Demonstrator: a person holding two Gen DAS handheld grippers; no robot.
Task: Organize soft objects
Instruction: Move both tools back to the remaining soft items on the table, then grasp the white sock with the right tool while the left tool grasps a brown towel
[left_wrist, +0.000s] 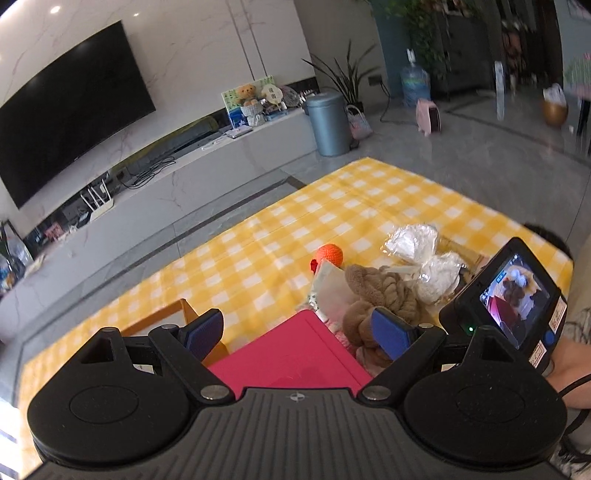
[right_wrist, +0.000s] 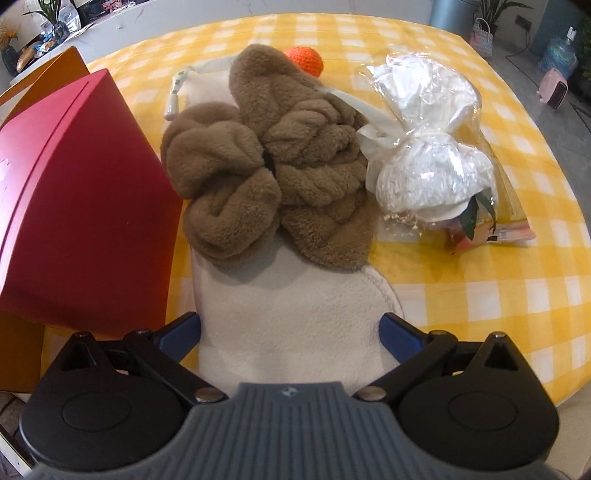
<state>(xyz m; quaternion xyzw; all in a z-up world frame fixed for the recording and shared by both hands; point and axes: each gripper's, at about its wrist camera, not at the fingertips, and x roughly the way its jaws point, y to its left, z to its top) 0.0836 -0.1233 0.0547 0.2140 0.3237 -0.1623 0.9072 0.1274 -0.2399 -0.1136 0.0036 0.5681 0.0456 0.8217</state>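
Observation:
A brown fluffy plush (right_wrist: 273, 162) lies on a cream fleece cloth (right_wrist: 295, 325) on the yellow checked table. A white soft item in clear plastic wrap (right_wrist: 428, 147) lies to its right, and an orange knitted ball (right_wrist: 304, 61) sits behind. A red box (right_wrist: 74, 206) stands at the left. My right gripper (right_wrist: 290, 332) is open, its blue fingers on either side of the cream cloth's near end. My left gripper (left_wrist: 295, 332) is open and empty above the red box (left_wrist: 295, 354), with the brown plush (left_wrist: 376, 299) by its right finger.
An orange-brown wooden piece (right_wrist: 44, 74) stands behind the red box. A flat printed packet (right_wrist: 495, 229) lies under the wrapped item. The right gripper's camera unit (left_wrist: 506, 295) is at the right of the left wrist view. The table's (left_wrist: 258, 254) far edge meets grey floor.

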